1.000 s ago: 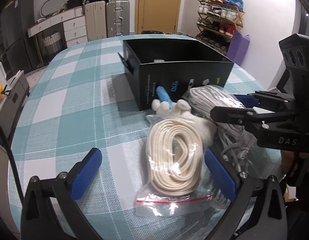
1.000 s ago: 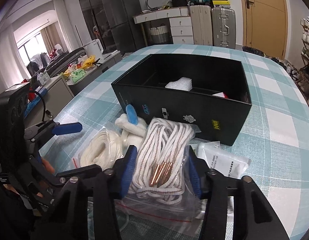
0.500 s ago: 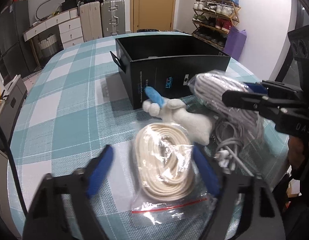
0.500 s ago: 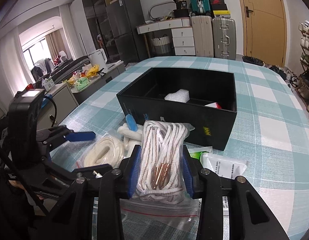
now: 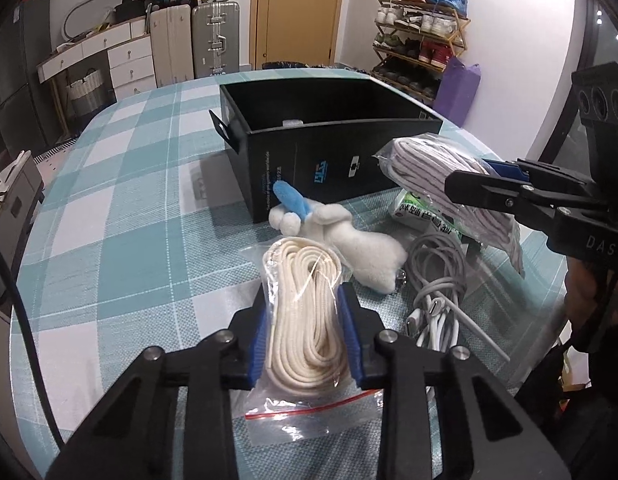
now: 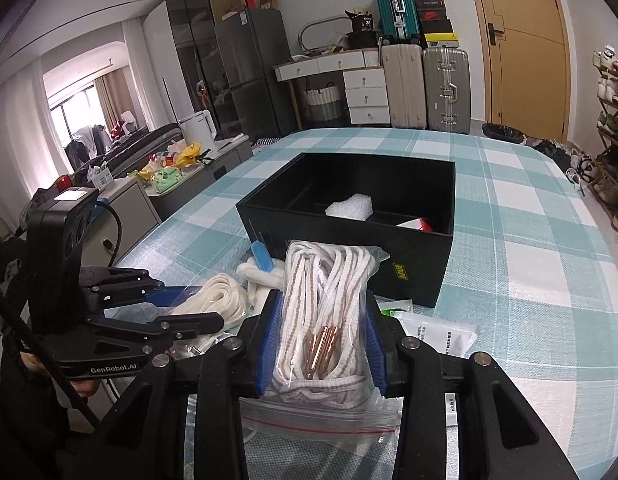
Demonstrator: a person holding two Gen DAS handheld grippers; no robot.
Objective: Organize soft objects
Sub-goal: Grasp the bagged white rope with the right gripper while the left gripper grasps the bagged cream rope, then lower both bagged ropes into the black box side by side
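Now both grippers are closed on bagged ropes, and the risks come mostly from the slippery plastic. The left gripper (image 5: 305, 332) has its blue fingers (image 5: 257, 344) pressed on both sides of the cream rope bag (image 5: 305, 320), which lies on the surface (image 5: 121, 208) in front of the black box (image 5: 333, 152). The right gripper (image 6: 323, 344) squeezes the striped rope bag (image 6: 325, 312), and in the left view this bag looks lifted off the surface, just before the box.

What could go wrong, in my judgement:
- The fingers hold the rope through a loose zip bag. The coil may slide inside the plastic, so the bag can sag or slip out during the lift.
- The left fingers grip the coil near its lower half. The free upper part may hang down and catch the box wall when it is carried over.
- The plush toy (image 5: 349, 240) touches the cream rope bag at its far end, and the grey cable (image 5: 437, 280) lies just beside it. A lift could drag one of them along.
- Both grippers stand near each other, so they may collide if they go to the box together.
- The box already holds a white foam piece (image 6: 349, 208) and a red-white item (image 6: 415, 224), so a bag dropped on them may sit crooked.
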